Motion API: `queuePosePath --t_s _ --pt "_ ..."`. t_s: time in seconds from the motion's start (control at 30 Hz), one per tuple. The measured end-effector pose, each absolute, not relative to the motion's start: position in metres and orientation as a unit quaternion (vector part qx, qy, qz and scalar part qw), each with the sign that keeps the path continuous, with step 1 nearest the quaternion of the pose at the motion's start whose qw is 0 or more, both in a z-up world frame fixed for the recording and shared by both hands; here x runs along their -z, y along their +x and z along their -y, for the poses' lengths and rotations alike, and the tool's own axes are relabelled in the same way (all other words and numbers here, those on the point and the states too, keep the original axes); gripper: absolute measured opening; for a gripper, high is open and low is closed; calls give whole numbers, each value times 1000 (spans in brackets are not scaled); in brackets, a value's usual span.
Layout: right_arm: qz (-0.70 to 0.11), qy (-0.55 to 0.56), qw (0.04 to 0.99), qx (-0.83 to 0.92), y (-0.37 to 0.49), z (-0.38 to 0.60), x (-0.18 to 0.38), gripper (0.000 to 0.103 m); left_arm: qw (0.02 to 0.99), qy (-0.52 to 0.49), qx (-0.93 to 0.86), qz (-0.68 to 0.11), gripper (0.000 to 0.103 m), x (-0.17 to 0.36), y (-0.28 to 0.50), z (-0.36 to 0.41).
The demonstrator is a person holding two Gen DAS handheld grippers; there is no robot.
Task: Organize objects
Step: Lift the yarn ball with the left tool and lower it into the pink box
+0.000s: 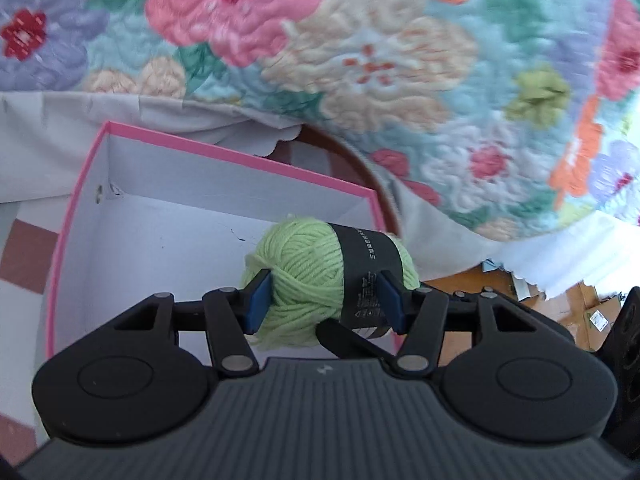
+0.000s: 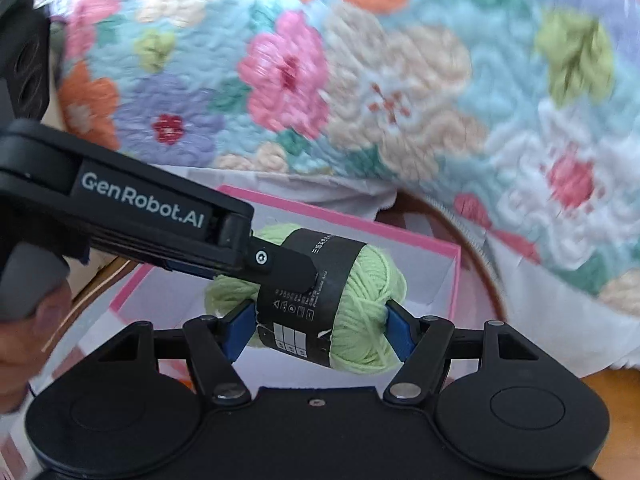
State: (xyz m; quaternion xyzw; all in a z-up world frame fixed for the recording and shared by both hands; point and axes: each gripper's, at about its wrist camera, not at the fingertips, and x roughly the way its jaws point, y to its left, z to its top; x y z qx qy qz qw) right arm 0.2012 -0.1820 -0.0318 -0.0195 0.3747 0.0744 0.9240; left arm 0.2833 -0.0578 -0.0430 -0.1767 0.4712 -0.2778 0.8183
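Left gripper [image 1: 326, 300]: blue pads clamped on a light-green yarn ball [image 1: 308, 280], one pad on bare yarn at the left, the other on its black paper band [image 1: 368, 268] at the right. Right gripper [image 2: 320, 330]: pinching the same ball [image 2: 360, 300] end to end, left pad against the band [image 2: 296, 300], right pad sunk into yarn. In the right wrist view the left gripper's finger [image 2: 288, 264] reaches in from the left and presses on the band. So both tools grip one ball, held in the air.

Below and beyond it: an open pink box [image 1: 224, 152] with white inside, nothing else seen in it; the ball hangs over its near right part. The box sits on a pink-and-white checked surface [image 1: 24, 252]. Far side: a floral quilt [image 1: 400, 60], blurred. Wooden floor [image 1: 460, 284] at right. A person's hand [image 2: 28, 320] holds the left tool's grip at the left edge.
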Motion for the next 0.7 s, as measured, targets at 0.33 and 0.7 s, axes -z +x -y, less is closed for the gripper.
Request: queuePosePath --t_s 0.33,0.7 --pt "-461 -64 883 -69 269 183 91 72 796 -176 251 -522 56 107 343 83" --pt "-450 -207 862 -109 257 167 104 64 799 -168 229 -530 51 136 343 95"
